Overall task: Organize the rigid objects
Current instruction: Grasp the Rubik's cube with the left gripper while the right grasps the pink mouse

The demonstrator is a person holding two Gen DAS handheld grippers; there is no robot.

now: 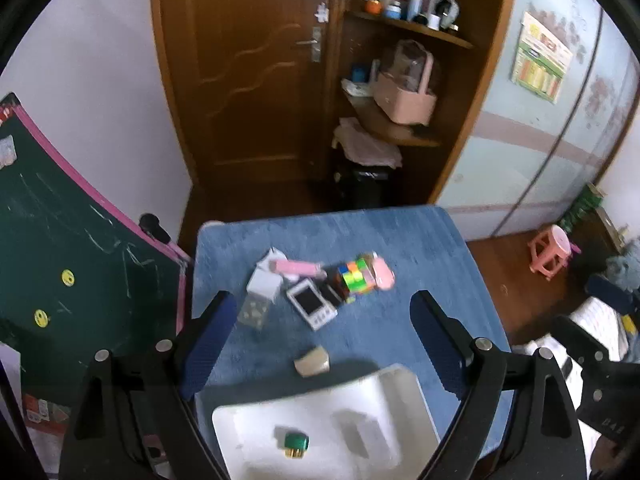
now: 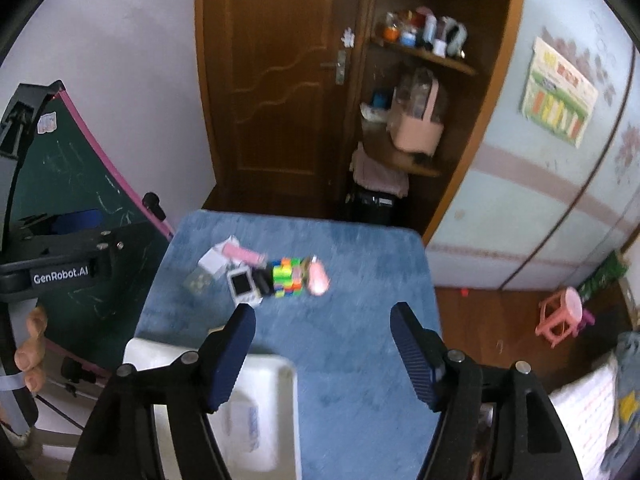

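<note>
Rubik's cube [image 1: 354, 278], handheld game console [image 1: 311, 305] and pink case [image 1: 298, 267] lay unsorted on the desk [image 1: 400, 328], one green plug [image 1: 297, 442] in the white tray [image 1: 404, 384], both claws [image 1: 320, 340] [image 2: 323, 354] open, empty.

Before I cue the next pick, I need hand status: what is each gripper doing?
Left gripper: open, nothing between its jaws.
Right gripper: open, holding nothing.
</note>
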